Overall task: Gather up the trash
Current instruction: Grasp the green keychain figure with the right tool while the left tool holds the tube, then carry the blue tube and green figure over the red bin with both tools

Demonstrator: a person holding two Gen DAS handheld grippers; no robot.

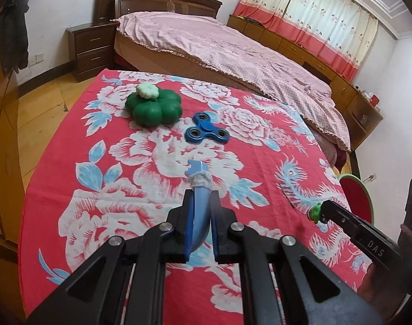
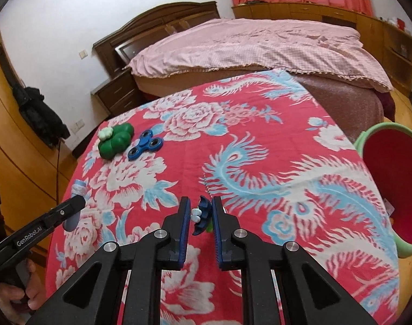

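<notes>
Landmark: the red floral cloth (image 1: 157, 168) covering the table; every place below is given against it.
Left gripper (image 1: 201, 187): clamped narrow on a pale blue curved piece (image 1: 199, 211) with a whitish wrap near its tip, held clear above the near middle of the cloth — likely lifted so it could be carried off as trash.
Right gripper (image 2: 201, 211): closed on a small dark blue and green flower-like scrap (image 2: 203, 216), above the cloth's near part; the pads looked pressed to its sides.
Bin (image 2: 389, 189): green with a red inside, off the cloth's right edge and lower, its mouth open toward the grippers — judged the place for both held pieces.
Still on the cloth: a green flower-shaped toy (image 1: 153, 105) with a pale cap, and just beside it a blue fidget spinner (image 1: 207, 131), both at the far left part.
Left view alone: the blue piece's wrap and notched tip up close; only the bin's rim showed.
Right view alone: the bin's full mouth, and a hand (image 2: 13, 295) on the left gripper's handle.
</notes>
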